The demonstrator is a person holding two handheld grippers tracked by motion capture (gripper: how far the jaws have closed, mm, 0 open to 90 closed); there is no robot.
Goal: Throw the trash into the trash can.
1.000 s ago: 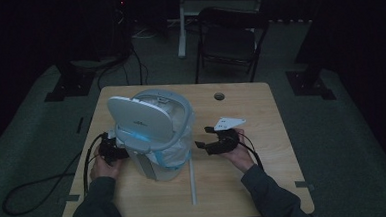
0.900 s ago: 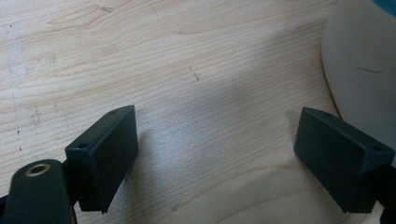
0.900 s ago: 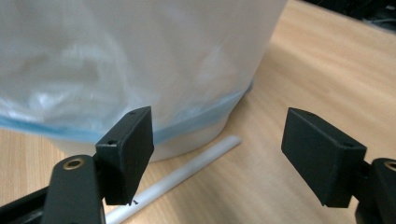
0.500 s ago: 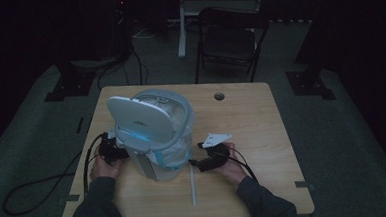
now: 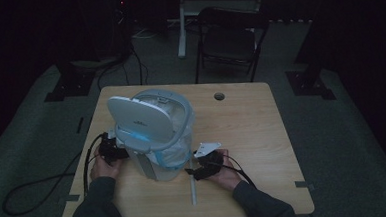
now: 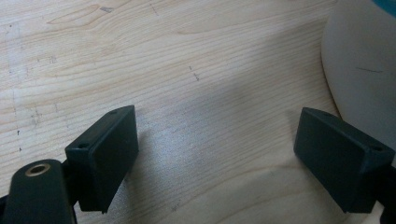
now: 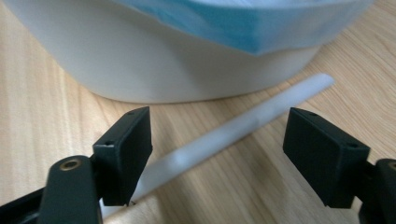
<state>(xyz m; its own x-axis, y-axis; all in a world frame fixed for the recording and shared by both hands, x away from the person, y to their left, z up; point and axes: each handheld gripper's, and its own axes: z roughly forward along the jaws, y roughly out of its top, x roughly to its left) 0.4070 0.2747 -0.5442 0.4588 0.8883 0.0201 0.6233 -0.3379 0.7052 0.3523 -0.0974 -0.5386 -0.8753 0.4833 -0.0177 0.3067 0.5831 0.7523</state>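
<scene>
Right gripper jaws apart, straddling white rod; rod's long axis crossing the gap diagonally toward bin. Left gripper apart, empty.

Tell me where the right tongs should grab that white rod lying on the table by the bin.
Probably mid-length on the white rod, coming straight down from above. It lies flat on the table, so only its two long sides are free. The right tongs are open and already straddle it; the far end sits close to the white bin, leaving less room there.
</scene>
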